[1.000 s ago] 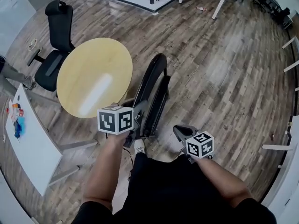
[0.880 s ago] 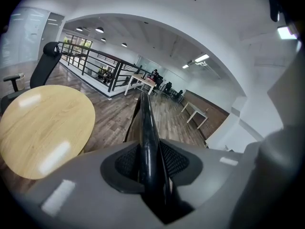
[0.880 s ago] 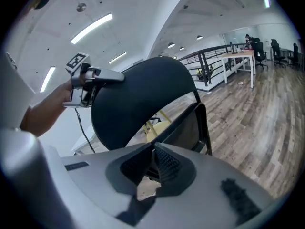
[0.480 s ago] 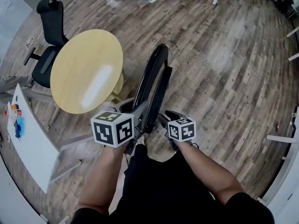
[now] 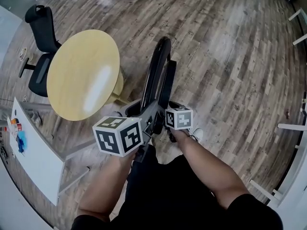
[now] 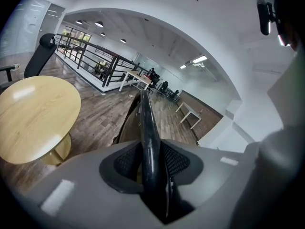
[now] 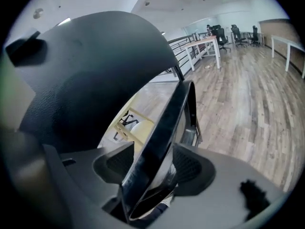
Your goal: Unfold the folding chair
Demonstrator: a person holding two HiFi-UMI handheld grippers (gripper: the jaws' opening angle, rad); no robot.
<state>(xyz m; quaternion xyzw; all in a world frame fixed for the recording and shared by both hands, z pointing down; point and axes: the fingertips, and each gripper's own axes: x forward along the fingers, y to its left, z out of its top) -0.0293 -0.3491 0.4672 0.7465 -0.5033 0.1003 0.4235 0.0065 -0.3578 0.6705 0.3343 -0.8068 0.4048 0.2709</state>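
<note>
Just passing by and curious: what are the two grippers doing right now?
Left gripper: closed on the folding chair, jaws just eased wider.
Right gripper: open, just opened wide, chair's edge between its jaws.

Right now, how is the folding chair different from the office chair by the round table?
The folding chair is folded flat and thin; the office chair stands open, its seat ready. The folding chair stands right of the round table in the head view; the office chair left of it. Both are black.
</note>
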